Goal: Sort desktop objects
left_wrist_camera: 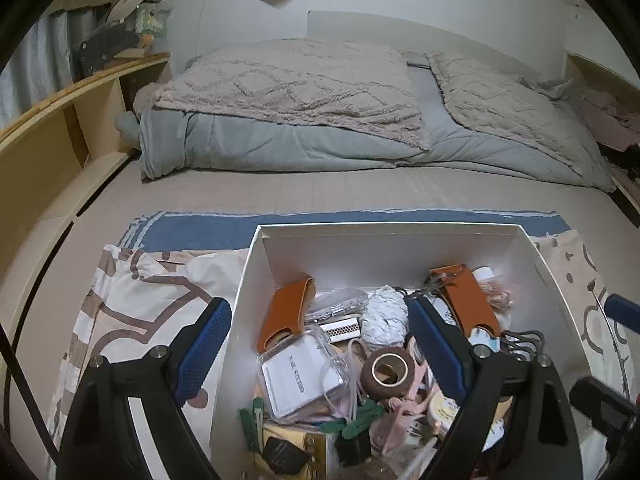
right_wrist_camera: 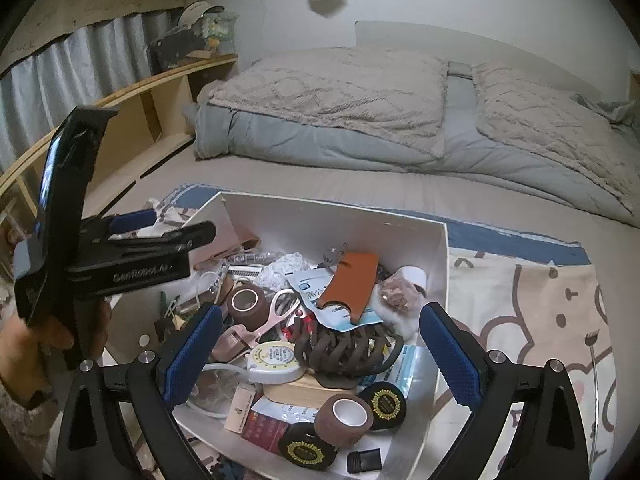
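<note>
Two grippers hang over one white box [left_wrist_camera: 248, 280] crammed with small desktop objects, which sits on a patterned cloth [left_wrist_camera: 140, 280] spread across a bed. Inside the box, seen from my left wrist camera, lie two orange leather sleeves [left_wrist_camera: 286, 314], a clear case labelled in print [left_wrist_camera: 302, 376], a brown tape roll [left_wrist_camera: 387, 368], a ball of white cord [left_wrist_camera: 386, 314] and green clips [left_wrist_camera: 252, 420]. My left gripper [left_wrist_camera: 320, 352] has its blue pads spread wide apart and holds nothing; its left finger stands outside the box's left wall, its right finger inside among the clutter. From my right wrist camera the same box shows a dark claw hair clip [right_wrist_camera: 348, 350], a white tape measure [right_wrist_camera: 276, 362] just beside it, pink-handled scissors [right_wrist_camera: 282, 312], two black round tins with gold seals [right_wrist_camera: 386, 402] and another brown tape roll [right_wrist_camera: 346, 414] between them. My right gripper [right_wrist_camera: 320, 356] also stands wide open and empty, its pads flanking the hair clip without touching it. My left hand [right_wrist_camera: 52, 336] grips the other tool's handle at the left edge of that view. Beyond the box lie grey bedding [left_wrist_camera: 320, 148] and two fluffy pillows [left_wrist_camera: 288, 84], with a wooden shelf [left_wrist_camera: 80, 92] along the left.
</note>
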